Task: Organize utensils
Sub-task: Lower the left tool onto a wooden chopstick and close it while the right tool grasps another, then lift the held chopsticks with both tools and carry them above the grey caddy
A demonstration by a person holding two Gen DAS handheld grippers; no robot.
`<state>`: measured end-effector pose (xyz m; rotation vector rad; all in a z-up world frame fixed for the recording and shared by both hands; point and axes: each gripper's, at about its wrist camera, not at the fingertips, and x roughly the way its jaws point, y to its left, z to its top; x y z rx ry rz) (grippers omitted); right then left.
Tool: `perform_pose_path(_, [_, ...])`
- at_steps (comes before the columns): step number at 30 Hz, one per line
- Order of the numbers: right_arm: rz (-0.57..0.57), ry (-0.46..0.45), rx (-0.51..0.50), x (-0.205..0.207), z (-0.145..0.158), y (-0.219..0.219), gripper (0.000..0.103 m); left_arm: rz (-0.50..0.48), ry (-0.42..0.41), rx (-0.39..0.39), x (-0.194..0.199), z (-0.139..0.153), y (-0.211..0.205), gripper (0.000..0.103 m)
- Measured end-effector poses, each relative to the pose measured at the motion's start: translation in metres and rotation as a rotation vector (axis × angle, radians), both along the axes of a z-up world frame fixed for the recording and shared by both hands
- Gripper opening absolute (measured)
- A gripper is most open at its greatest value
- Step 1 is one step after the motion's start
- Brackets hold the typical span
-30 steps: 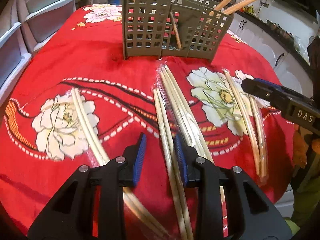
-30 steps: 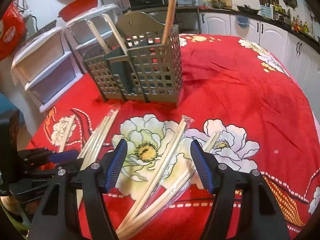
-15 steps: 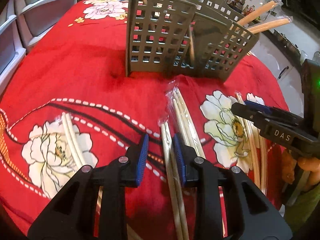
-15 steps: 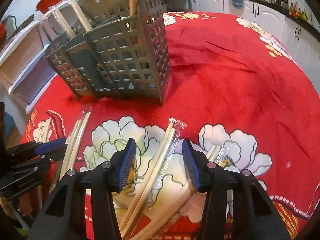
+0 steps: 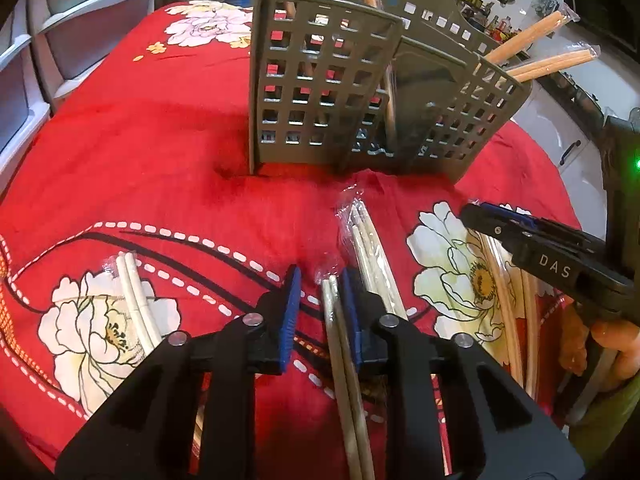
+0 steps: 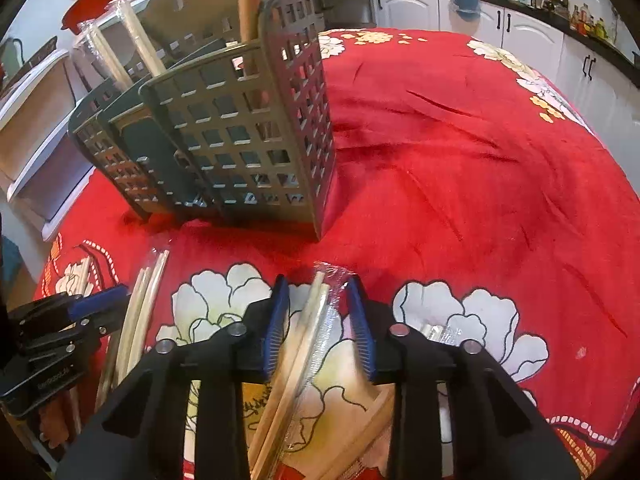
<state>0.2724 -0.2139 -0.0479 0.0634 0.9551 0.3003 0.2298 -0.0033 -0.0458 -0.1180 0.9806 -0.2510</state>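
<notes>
A grey slotted utensil caddy stands on the red flowered tablecloth and holds several wrapped chopstick pairs. More wrapped pairs lie flat on the cloth. My left gripper is open, low over the cloth, with one wrapped pair lying between its fingers against the right pad. My right gripper is open and straddles another wrapped pair. The right gripper also shows in the left wrist view, and the left one in the right wrist view.
Other wrapped pairs lie at the left, beside the left gripper and under the right gripper. White drawer units stand past the table's left edge. Kitchen cabinets stand behind the table.
Both grippers have moved forward toward the caddy and dropped lower. Each has narrowed its opening around a wrapped chopstick pair on the cloth.
</notes>
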Motion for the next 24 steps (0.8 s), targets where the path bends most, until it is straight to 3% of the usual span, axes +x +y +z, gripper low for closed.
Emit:
perform_pose_path(2, [-0.002, -0.003, 0.018, 0.003, 0.000, -0.002, 0.018, 0.006, 0.004, -0.019, 0.002, 0.000, 0.004, 0.006])
perform_pose_path(3, [0.004, -0.007, 0.025, 0.004, 0.001, -0.002, 0.010, 0.010, 0.009, -0.040, 0.005, 0.001, 0.007, 0.006])
perform_pose_path(10, [0.047, -0.040, 0.080, 0.000, 0.012, 0.006, 0.009, 0.029, -0.025, -0.105, -0.001, 0.015, 0.020, 0.005])
perform_pose_path(24, [0.161, -0.224, 0.167, -0.053, 0.086, 0.034, 0.007, 0.117, -0.182, -0.172, -0.021, 0.073, 0.056, 0.004])
